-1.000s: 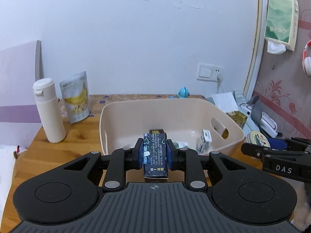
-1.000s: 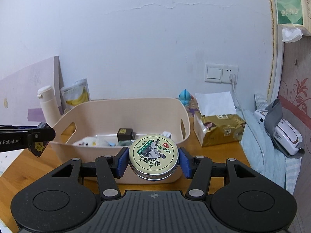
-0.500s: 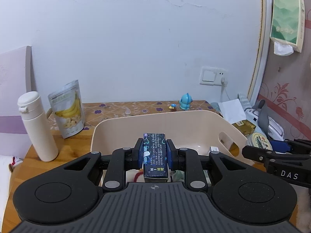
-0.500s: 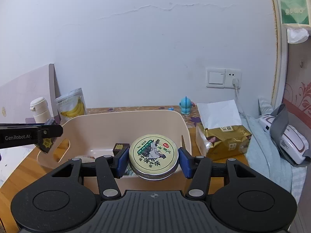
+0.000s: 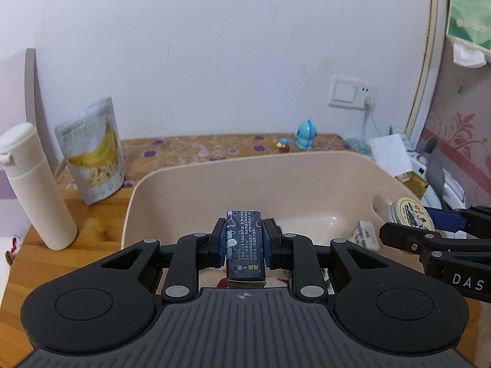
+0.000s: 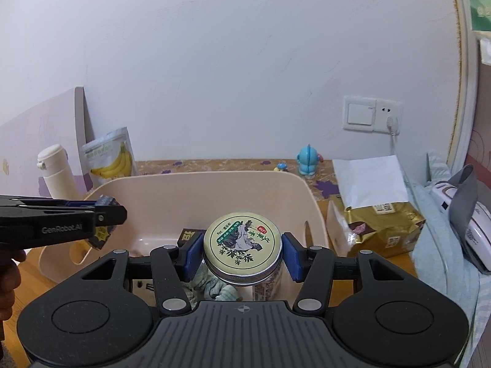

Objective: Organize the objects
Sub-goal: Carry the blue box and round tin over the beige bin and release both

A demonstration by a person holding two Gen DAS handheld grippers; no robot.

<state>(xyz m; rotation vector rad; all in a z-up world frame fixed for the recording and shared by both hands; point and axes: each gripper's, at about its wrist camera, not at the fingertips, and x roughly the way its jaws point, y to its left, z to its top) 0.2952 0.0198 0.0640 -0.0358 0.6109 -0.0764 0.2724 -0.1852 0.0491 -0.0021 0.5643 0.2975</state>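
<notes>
Left wrist view, left hand-held gripper (image 5: 244,243): pinching a small dark box (image 5: 244,243) end-on, pads pressed on its long sides.
Left wrist view, box position: over the near part of the beige bin (image 5: 214,168), above things already lying inside.
Left wrist view, surroundings: white bottle (image 5: 33,187) and banana-chip bag (image 5: 92,150) stand left of the bin on the bench (image 5: 92,224).
Right wrist view, right hand-held gripper (image 6: 242,256): partly spread, pads clamped on a round tin (image 6: 242,245), lid facing the camera.
Right wrist view, tin position: over the bin's near right part; gold bag (image 6: 377,230) sits outside to the right.
Advice: lower each item close to the bin floor before letting go. Release in turn, keep the two grippers apart, and pick a bare patch so nothing lands on the contents.
</notes>
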